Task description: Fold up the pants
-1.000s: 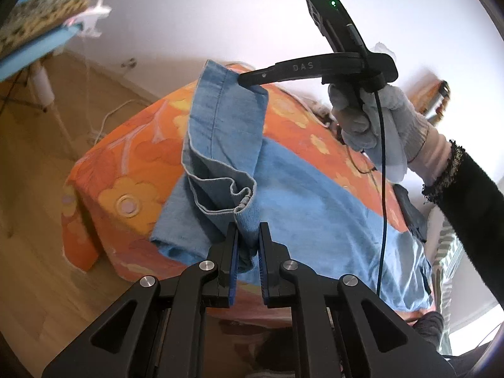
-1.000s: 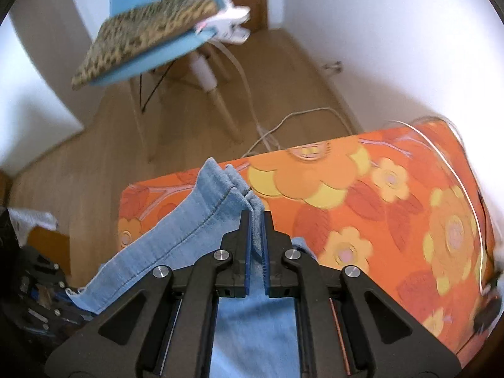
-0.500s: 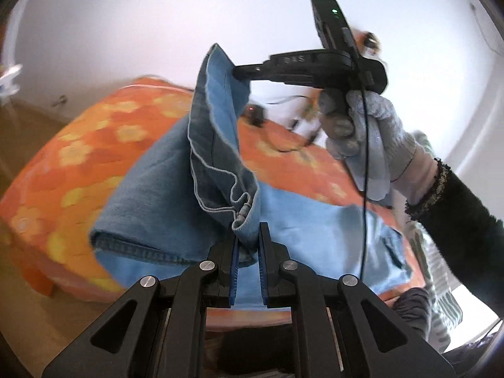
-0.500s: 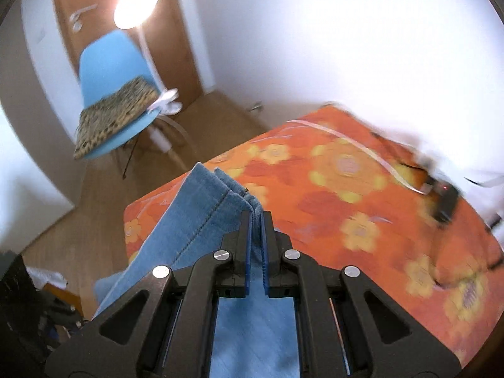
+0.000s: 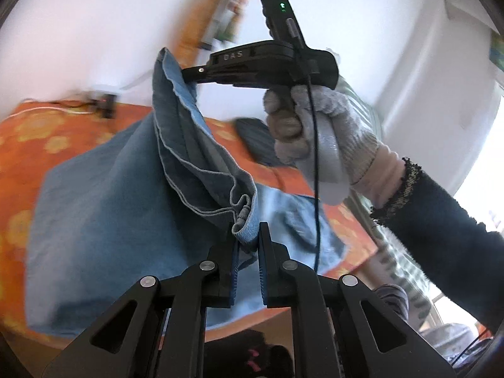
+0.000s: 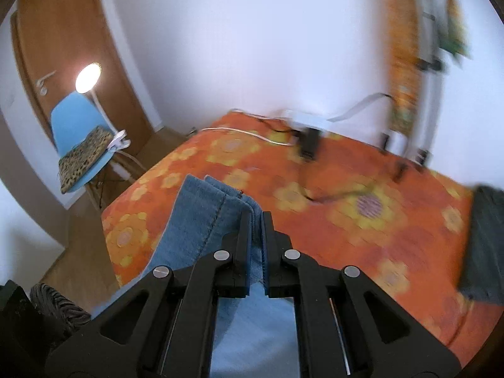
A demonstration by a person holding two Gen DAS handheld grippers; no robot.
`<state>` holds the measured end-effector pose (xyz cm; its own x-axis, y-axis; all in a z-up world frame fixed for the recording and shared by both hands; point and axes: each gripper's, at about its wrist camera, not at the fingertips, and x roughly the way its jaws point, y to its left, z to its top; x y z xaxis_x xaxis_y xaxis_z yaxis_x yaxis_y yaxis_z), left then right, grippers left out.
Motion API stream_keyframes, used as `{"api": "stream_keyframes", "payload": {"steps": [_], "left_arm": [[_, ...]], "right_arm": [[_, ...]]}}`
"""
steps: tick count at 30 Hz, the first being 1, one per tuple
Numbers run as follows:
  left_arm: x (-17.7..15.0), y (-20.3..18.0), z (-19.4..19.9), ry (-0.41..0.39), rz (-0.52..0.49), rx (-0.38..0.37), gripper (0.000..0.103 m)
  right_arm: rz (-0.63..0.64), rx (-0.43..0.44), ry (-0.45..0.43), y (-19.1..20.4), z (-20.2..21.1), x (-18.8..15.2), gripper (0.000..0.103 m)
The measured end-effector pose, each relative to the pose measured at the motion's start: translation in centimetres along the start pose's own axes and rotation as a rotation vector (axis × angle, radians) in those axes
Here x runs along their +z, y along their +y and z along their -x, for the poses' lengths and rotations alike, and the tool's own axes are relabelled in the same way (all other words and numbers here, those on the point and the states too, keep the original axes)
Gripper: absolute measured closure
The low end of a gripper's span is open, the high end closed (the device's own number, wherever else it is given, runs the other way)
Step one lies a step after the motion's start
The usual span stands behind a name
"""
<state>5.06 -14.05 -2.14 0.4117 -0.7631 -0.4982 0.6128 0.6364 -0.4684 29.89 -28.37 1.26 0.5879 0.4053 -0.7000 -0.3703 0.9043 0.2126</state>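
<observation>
Left wrist view: the camera sits just behind the left gripper (image 5: 246, 236), whose black fingers fill the lower frame, and looks forward and down across the bed (image 5: 37, 132) toward a white wall. The gloved right hand (image 5: 315, 132) and the right gripper (image 5: 189, 75) appear close, at upper centre.

Right wrist view: the camera sits just behind that right gripper (image 6: 257, 220), facing forward and down over the bed (image 6: 362, 236) toward the far wall, with a door (image 6: 63, 31) and a chair (image 6: 75, 126) at left.

Both views are close-range fisheye, curved at the edges and partly blurred. They share the bed, the wall and the pants (image 5: 132, 208) (image 6: 201, 220).
</observation>
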Motion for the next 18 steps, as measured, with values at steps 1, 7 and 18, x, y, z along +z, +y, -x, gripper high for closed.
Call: {"api": "stream_keyframes", "payload": {"steps": [1,7,18], "left_arm": [[0.0,-1.0,-1.1,0.015,-0.011,-0.02,0.094],[-0.8,-7.0,-7.5,0.11,-0.09,-0.1,0.094],[-2.6,-11.1,-16.3,0.273,-0.186,-0.14,0.094]], "right_arm": [[-0.022,-0.01,-0.005,-1.4,1.1,-0.7,0.098],[-0.177,-0.035,-0.004,-10.1,5.9,-5.7,0.098],[-0.341,-0.116,0.007,-20.1,9.9,-14.6,0.095]]}}
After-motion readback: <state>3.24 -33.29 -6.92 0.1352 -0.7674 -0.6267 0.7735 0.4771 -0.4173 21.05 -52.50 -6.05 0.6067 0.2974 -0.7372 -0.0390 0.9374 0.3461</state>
